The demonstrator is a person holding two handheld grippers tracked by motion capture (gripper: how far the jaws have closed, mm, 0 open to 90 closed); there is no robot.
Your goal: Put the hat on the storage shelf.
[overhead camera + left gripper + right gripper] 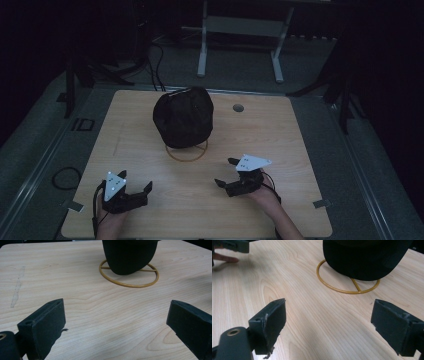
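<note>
A black cap (183, 117) sits on a gold wire ring stand (186, 152) at the middle of the wooden table (280, 145). My left gripper (145, 194) rests near the front left, open and empty, jaws pointing right toward the stand. My right gripper (226, 172) is at the front right, open and empty, jaws pointing left. In the left gripper view the cap (130, 255) and ring (130, 285) lie ahead of the open left gripper (117, 315). The right gripper view shows the cap (364, 257) over the ring (338, 289), beyond the open right gripper (329, 317).
A round cable hole (238, 107) is in the table behind the cap. A pale scuff (16, 290) marks the wood at left. A white metal frame (240, 30) and cables (155, 65) stand on the floor beyond the table. The other hand (227, 258) shows far off.
</note>
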